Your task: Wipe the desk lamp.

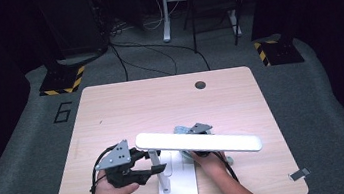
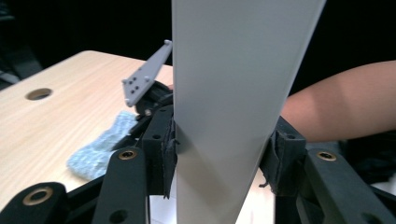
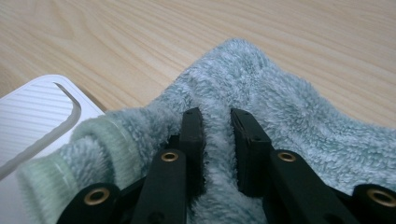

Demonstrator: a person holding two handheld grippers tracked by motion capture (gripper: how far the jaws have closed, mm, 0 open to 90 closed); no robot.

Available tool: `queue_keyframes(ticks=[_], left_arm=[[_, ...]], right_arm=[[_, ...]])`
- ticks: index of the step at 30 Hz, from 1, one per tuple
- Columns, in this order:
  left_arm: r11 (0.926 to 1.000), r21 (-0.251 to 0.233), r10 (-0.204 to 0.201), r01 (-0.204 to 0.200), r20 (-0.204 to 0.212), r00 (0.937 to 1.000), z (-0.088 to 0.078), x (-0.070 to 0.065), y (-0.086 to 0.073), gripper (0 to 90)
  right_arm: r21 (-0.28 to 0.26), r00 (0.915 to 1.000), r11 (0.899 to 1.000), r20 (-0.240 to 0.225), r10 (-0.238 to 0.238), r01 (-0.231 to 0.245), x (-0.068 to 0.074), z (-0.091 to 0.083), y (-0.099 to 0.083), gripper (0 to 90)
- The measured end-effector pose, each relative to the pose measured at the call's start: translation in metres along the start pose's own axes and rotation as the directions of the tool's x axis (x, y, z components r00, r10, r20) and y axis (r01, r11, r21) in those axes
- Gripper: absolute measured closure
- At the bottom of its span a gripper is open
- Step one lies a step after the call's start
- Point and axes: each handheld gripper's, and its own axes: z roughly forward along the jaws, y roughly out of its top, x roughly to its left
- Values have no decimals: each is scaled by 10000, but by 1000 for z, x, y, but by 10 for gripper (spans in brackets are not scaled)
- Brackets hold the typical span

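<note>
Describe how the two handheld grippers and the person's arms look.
Both the left gripper and the right gripper are black, with brass-ringed pivots on straight fingers. Each carries a grey three-cornered plate with small holes. Black cables trail back. Forearms are bare, no sleeves.

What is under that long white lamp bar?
Under the lamp bar stand its thin post and white base, with part of a pale blue cloth and the right gripper. The bar hides how far that cloth spreads.
</note>
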Motion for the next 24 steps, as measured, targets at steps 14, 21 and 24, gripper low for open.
queue_keyframes(ticks=[14,21,24], left_arm=[[9999,88,114,-111,-409,9991,4,-4,2,536],[10000,-17,-61,61,-64,10000,4,-1,0,527],[10000,19,0,0,-16,10000,5,-2,1,524]], right_arm=[[-441,9998,9989,82,162,-158,-2,-10,3,752],[-540,9987,9982,-434,-278,255,16,0,17,745],[-444,9969,9986,-713,-335,304,24,8,23,735]])
